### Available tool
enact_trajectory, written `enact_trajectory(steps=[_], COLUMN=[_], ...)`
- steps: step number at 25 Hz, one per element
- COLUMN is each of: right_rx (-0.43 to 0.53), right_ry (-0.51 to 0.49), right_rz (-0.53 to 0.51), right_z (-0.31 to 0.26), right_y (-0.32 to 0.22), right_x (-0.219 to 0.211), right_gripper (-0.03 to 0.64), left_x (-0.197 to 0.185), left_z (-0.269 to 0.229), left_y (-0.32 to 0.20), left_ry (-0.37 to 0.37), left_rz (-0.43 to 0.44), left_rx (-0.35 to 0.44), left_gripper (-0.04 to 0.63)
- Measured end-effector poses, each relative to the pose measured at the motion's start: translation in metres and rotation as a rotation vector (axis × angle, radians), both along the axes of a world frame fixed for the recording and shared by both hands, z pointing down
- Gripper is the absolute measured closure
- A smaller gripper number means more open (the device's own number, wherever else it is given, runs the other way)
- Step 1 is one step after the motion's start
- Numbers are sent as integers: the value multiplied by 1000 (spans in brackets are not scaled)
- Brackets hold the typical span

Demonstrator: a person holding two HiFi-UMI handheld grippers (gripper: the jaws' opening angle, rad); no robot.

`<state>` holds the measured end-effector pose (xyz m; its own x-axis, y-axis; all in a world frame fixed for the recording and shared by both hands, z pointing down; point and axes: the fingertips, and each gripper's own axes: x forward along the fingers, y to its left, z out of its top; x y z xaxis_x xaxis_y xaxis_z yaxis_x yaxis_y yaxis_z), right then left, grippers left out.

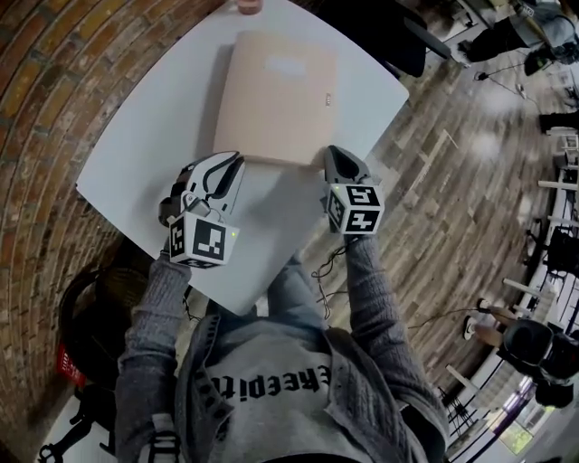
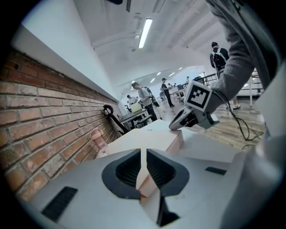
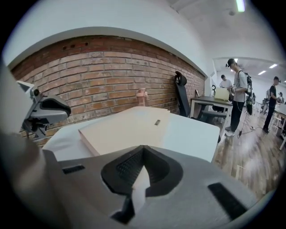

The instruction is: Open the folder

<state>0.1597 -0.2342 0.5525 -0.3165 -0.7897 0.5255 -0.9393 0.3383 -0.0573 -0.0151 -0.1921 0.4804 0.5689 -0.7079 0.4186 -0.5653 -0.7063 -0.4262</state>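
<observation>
A thick beige folder (image 1: 276, 95) lies closed and flat on the white table (image 1: 136, 163). My left gripper (image 1: 233, 163) is at its near left corner. In the left gripper view the jaws stand a thin slit apart (image 2: 144, 167), with the beige corner of the folder (image 2: 152, 138) between them. My right gripper (image 1: 336, 158) is at the near right corner, its tip against the folder's edge. In the right gripper view its jaws (image 3: 143, 156) are shut tip to tip with nothing in them, and the folder (image 3: 125, 127) lies just ahead and to the left.
A pink cup (image 1: 248, 5) stands at the table's far edge, beyond the folder. A brick wall (image 3: 98, 76) runs along the left. The table's edge (image 1: 389, 118) drops to wooden floor on the right. People stand at desks far off.
</observation>
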Motion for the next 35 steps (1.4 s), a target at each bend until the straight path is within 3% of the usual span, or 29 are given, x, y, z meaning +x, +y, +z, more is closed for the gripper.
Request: enact_trajectory(steps=[4, 11, 15, 17, 25, 35], right_rx=[-5, -10, -7, -6, -6, -5], right_ry=[8, 19, 24, 29, 30, 23], right_rz=[-16, -24, -30, -35, -44, -55], right_z=[1, 1, 1, 1, 1, 1], right_y=[1, 1, 1, 1, 1, 1], right_x=[-2, -3, -3, -2, -2, -2], right_gripper=[614, 614, 614, 614, 614, 614], left_x=[3, 6, 12, 14, 19, 32], left_z=[13, 39, 51, 57, 66, 63], left_y=[1, -2, -6, -7, -12, -21], left_ry=[-75, -350, -445, -472, -570, -564], left_rz=[36, 88, 116, 125, 117, 110], left_rx=[12, 89, 114, 116, 170, 187], left_gripper=[583, 581, 550, 520, 520, 518])
